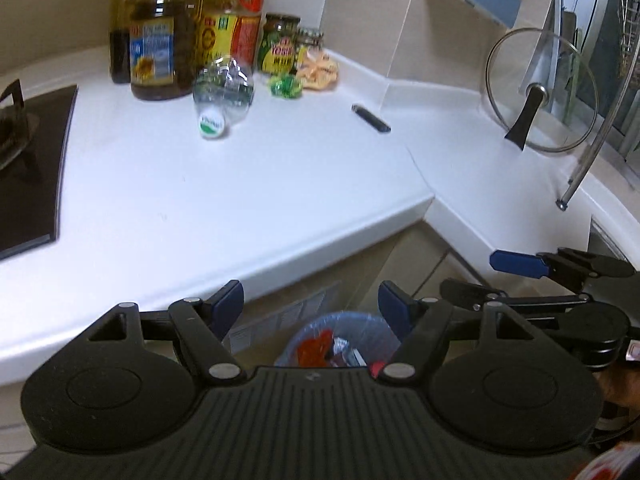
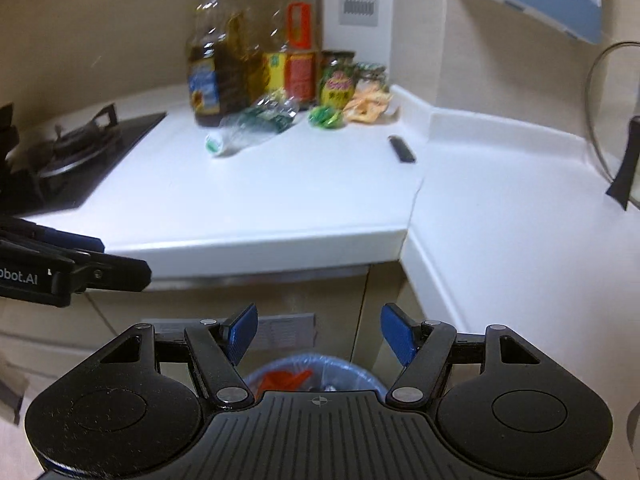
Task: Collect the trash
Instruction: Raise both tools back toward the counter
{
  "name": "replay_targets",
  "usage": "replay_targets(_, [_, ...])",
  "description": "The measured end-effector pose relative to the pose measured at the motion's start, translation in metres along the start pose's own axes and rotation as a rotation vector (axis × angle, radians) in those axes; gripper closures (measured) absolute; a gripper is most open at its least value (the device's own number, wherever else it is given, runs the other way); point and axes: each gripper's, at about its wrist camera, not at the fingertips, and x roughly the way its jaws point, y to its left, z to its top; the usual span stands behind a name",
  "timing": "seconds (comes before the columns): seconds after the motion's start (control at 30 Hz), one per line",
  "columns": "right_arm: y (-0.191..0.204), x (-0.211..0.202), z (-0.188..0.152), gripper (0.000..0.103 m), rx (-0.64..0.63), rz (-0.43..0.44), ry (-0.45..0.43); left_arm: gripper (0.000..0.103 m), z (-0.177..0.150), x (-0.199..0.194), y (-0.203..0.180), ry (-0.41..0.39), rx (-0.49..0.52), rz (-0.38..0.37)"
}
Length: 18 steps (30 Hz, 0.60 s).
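**Crushed bottle lying ahead, cap toward the hand-held grippers**

Both hand-held grippers are hovering over the bin below the surface, jaws spread and nothing between them: the left hand-held gripper and the right hand-held gripper are both released. Ahead and up on the surface, a crushed clear bottle is lying on its side in front of the oil bottles. Its long axis is running from the far wall toward the near edge, white cap pointing at the cameras (slightly leftward in the right view). It is sitting left of centre, so the left hand looks nearer. A green wrapper and an orange wrapper are waiting just beside it.
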Motion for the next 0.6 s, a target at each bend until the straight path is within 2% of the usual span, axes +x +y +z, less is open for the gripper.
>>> replay_targets(0.1, [-0.005, -0.005, 0.008, 0.035, 0.020, -0.030, -0.017, 0.032, 0.011, 0.001, 0.004, -0.012, 0.008, -0.010])
replay_targets(0.27, [-0.021, -0.001, 0.025, 0.035, 0.028, -0.060, -0.051, 0.032, 0.031, 0.008, 0.005, -0.038, 0.032, 0.017])
replay_targets(0.6, [-0.076, 0.041, 0.079, 0.035, 0.032, 0.014, -0.102, 0.031, 0.077, 0.035, 0.003, -0.107, -0.051, 0.143])
